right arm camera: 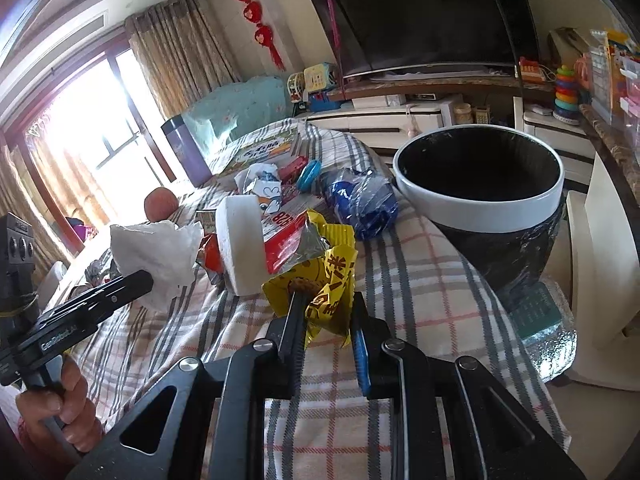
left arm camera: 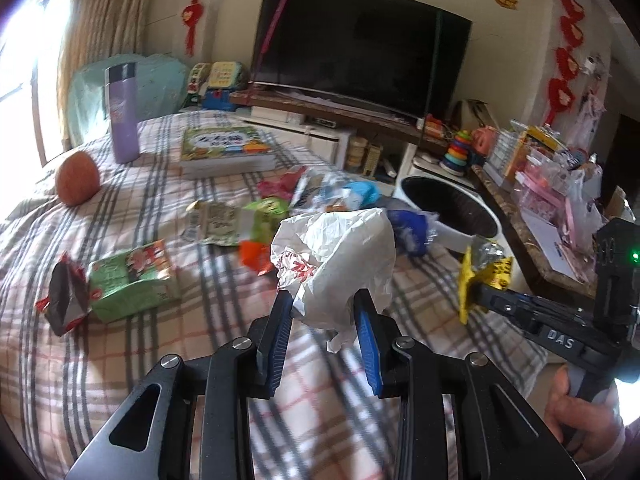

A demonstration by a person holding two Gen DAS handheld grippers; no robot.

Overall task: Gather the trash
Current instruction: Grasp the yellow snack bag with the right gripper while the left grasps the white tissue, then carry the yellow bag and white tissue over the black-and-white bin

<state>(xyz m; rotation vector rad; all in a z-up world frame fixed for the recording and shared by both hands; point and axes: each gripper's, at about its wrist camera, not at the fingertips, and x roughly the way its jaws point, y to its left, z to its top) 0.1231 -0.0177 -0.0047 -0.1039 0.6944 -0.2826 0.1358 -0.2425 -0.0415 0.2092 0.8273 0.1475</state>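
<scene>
My left gripper (left arm camera: 325, 300) is shut on a crumpled white paper wrapper (left arm camera: 340, 252) and holds it above the checked bedspread (left arm camera: 200, 360); the wrapper also shows in the right wrist view (right arm camera: 160, 256). My right gripper (right arm camera: 326, 300) is shut on a yellow snack wrapper (right arm camera: 324, 280), also seen in the left wrist view (left arm camera: 486, 276). The white-rimmed trash bin (right arm camera: 480, 208) with a black liner stands just past the bed's edge, ahead and right of the right gripper. Several more wrappers lie on the bed: a green pack (left arm camera: 132, 280), a blue bag (right arm camera: 360, 200) and a white foam piece (right arm camera: 240, 244).
A purple flask (left arm camera: 122, 112), a picture book (left arm camera: 224, 150) and an orange fruit (left arm camera: 78, 178) sit on the bed. A TV (left arm camera: 360, 48) on a low cabinet stands behind. A cluttered counter (left arm camera: 552, 200) runs along the right, beside the bin.
</scene>
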